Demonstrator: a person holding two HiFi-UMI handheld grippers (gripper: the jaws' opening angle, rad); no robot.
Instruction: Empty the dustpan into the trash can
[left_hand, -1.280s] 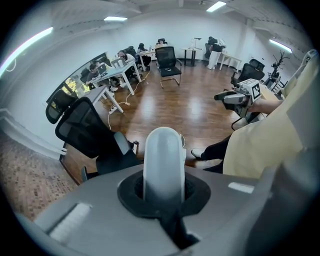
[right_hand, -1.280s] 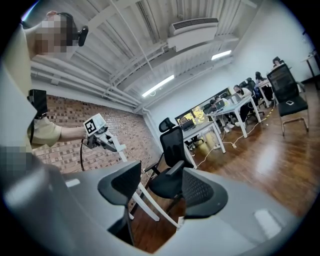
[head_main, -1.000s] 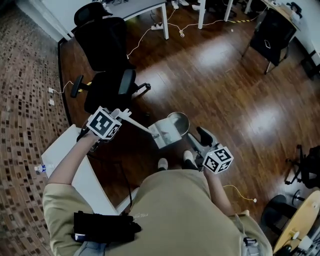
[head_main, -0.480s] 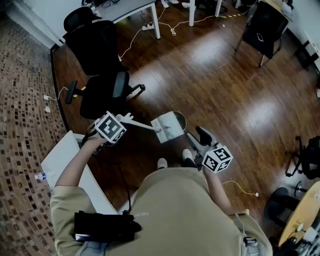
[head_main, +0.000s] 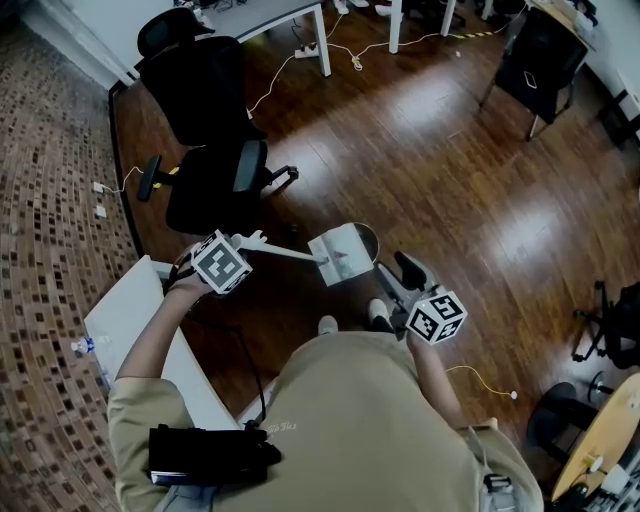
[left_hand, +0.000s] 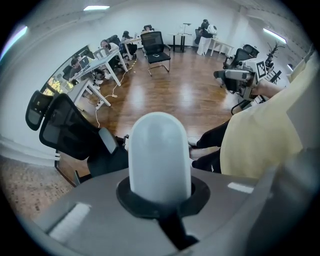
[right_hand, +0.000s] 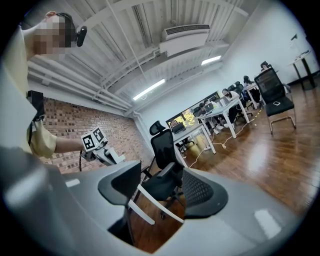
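The white dustpan (head_main: 340, 255) hangs tilted over the round trash can (head_main: 373, 240) and covers most of its opening. Its long white handle (head_main: 285, 250) runs left into my left gripper (head_main: 250, 240), which is shut on it. In the left gripper view the handle's rounded end (left_hand: 160, 150) stands between the jaws. My right gripper (head_main: 400, 268) hovers just right of the can and touches nothing. In the right gripper view its dark pads (right_hand: 202, 192) stand close together with thin white strips across the gap and no object held.
A black office chair (head_main: 215, 170) stands on the wood floor behind the left gripper. A white table (head_main: 140, 320) is at lower left, with a bottle (head_main: 80, 347) on the carpet beside it. Cables (head_main: 480, 385) trail by my feet. Another chair (head_main: 545, 50) stands far right.
The dustpan has moved right over the trash can, whose opening showed beside it before. My left gripper has sunk a little. The right gripper has stayed put.
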